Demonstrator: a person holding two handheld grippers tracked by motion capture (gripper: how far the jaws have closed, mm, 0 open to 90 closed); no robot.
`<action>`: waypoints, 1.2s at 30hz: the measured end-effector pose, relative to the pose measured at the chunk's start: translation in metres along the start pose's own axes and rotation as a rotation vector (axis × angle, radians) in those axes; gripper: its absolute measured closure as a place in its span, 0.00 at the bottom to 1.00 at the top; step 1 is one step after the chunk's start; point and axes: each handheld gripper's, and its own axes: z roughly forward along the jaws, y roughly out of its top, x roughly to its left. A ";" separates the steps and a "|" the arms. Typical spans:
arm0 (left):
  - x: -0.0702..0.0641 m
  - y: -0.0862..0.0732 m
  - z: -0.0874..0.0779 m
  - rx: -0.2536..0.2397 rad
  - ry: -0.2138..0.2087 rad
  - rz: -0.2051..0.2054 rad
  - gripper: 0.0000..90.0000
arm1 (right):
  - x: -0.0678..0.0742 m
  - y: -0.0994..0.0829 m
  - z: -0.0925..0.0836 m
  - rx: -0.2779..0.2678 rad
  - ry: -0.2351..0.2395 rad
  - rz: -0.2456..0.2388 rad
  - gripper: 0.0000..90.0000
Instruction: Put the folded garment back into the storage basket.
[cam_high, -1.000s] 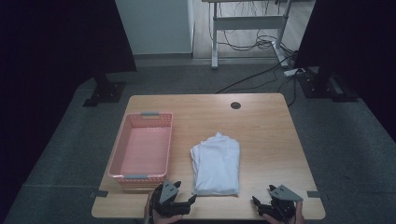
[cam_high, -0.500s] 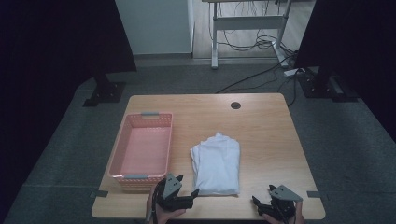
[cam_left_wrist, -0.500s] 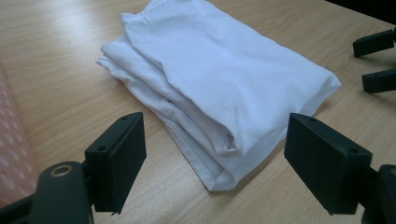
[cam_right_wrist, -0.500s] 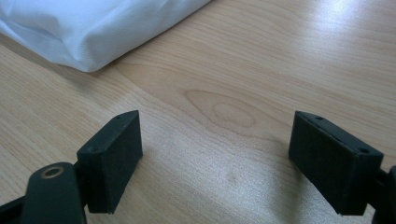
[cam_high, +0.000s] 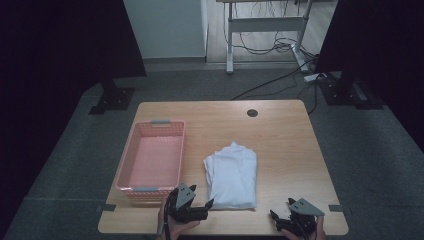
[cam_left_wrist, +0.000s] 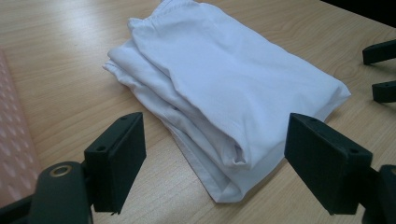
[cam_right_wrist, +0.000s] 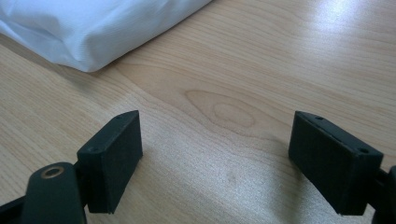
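A folded white garment (cam_high: 231, 176) lies on the wooden table (cam_high: 280, 145), to the right of a pink plastic basket (cam_high: 151, 162) that has nothing in it. My left gripper (cam_high: 206, 209) is open at the table's front edge, just left of the garment's near corner; in the left gripper view the white garment (cam_left_wrist: 224, 88) lies straight ahead between the wide-apart jaws of my left gripper (cam_left_wrist: 233, 168). My right gripper (cam_high: 276, 216) is open at the front right, over bare wood. The right gripper view has my right gripper (cam_right_wrist: 229, 158) low over the table, the garment's corner (cam_right_wrist: 88, 28) ahead at upper left.
A round cable hole (cam_high: 252, 113) sits near the table's far edge. Beyond the table are dark stands (cam_high: 112, 97), floor cables (cam_high: 280, 50) and a desk frame (cam_high: 265, 25). The other gripper's jaw tips (cam_left_wrist: 380, 70) show at the right edge of the left gripper view.
My left gripper has moved a little to the right, toward the garment's near left corner. The right gripper has stayed put.
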 end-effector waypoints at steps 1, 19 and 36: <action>0.000 0.000 0.000 0.002 0.000 0.000 0.22 | 0.000 0.000 0.000 -0.001 0.000 0.000 0.19; -0.001 0.008 0.009 0.007 0.004 -0.003 0.23 | 0.000 -0.001 0.000 -0.007 0.001 -0.002 0.19; 0.005 0.018 0.019 0.014 0.025 -0.006 0.23 | 0.000 -0.001 0.000 -0.013 0.000 -0.001 0.19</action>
